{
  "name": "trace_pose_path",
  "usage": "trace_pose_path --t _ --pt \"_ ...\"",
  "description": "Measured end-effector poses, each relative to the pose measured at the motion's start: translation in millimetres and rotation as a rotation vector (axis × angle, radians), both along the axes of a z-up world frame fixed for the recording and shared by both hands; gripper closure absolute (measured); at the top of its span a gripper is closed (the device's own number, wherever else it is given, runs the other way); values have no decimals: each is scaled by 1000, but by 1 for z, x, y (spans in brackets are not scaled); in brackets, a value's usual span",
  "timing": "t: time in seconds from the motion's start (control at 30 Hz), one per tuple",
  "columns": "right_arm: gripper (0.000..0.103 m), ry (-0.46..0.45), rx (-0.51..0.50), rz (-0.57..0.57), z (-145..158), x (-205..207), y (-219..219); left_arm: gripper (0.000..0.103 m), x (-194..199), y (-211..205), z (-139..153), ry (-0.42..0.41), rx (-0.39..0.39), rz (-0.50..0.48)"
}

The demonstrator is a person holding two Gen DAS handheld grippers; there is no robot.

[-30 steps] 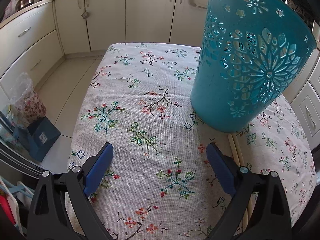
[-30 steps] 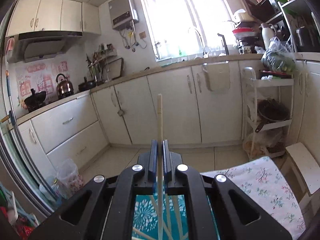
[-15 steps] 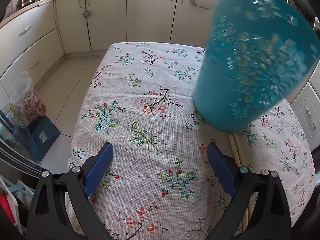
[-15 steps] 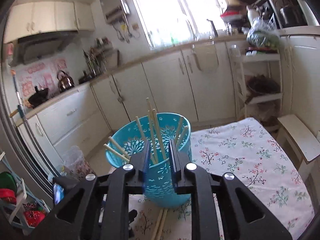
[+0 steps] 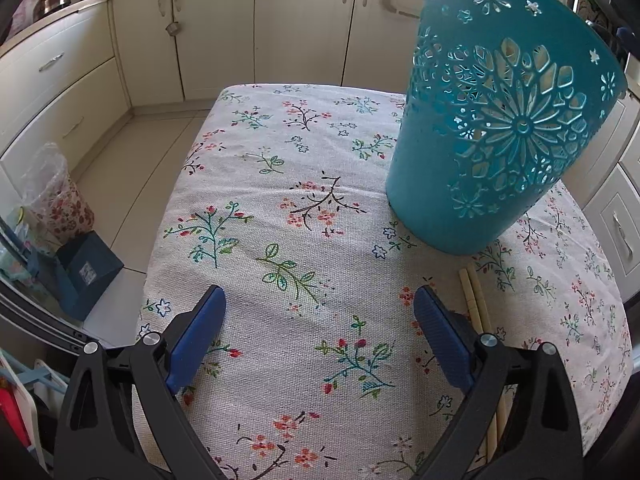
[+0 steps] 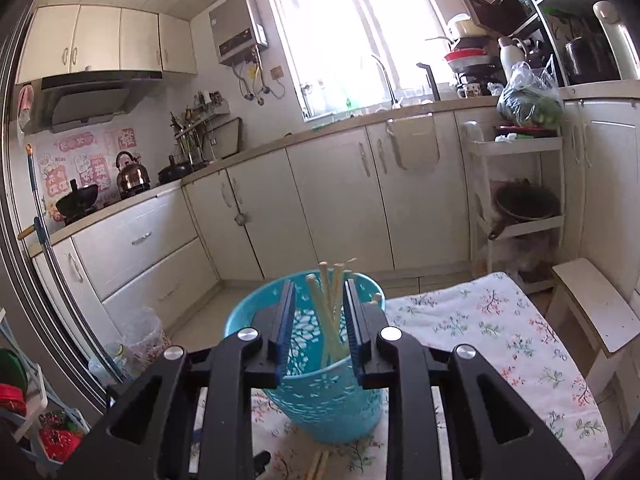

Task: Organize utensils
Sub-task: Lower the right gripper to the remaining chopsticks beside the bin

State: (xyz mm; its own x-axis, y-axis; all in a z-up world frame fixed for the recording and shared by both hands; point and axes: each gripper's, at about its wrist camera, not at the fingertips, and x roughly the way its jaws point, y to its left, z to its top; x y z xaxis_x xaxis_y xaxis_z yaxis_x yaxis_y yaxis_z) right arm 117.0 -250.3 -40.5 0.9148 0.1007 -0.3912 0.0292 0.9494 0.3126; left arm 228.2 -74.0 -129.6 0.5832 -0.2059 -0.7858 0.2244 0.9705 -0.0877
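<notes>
Blue pads mark both sets of tongs, and I begin with my right gripper (image 6: 319,322): its jaws stand partly apart with nothing between them, so it carries no load. Directly ahead of it and slightly below sits the teal basket (image 6: 256,316), and the chopsticks in the basket (image 6: 326,304) stand leaning against its wall, framed by the gap between my pads. I judge the gripper hangs above the basket's mouth because that is where a stick is let go, so it drops in upright.

My left gripper (image 5: 320,320) is spread wide and holds nothing; it hovers low over the floral tablecloth (image 5: 248,184). Just beside its right pad, running back under that finger, lie two loose chopsticks (image 5: 474,300) on the cloth, their far ends near the basket's base. The basket stands ahead and to the right of these tongs, its cut-out wall showing pale sticks inside.

I take it the wide opening keeps the left tongs ready to steady the basket or to reach for the pair, though I cannot tell which. Those two sticks seem to be what remains, and since they lie touching each other, picking one cleanly may need a narrow, careful pinch.
</notes>
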Motion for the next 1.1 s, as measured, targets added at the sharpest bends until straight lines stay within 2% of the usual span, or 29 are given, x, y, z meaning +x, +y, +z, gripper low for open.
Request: trace_pose_path --t 0.07,0.17,0.23,0.27,0.37,0.43,0.67,0.87,1.0,1.1 --pt "70 -9 10 -16 1 -12 -2 12 0 1 0 0 -5 1" --pt "70 44 -1 -37 -11 -35 1 12 -1 2 0 -1 -13 2" --pt "71 159 6 -17 -35 -43 7 12 -1 3 0 -2 -18 6" --pt "78 266 18 26 -59 -43 14 12 -1 3 0 -2 -18 8" --pt "92 427 16 112 -102 -37 34 12 -1 4 0 -2 -22 13" --pt "92 475 12 141 -115 -30 43 12 0 4 0 -2 -21 17" --pt "94 578 -35 167 -134 -12 58 11 1 3 0 0 -17 17" --pt "95 611 -111 151 -136 -19 55 11 1 2 0 1 -17 16" --pt "95 617 -103 101 -135 -32 39 10 1 3 0 1 -15 16" --pt "92 607 -72 83 -135 -37 28 10 1 2 -1 1 -12 15"
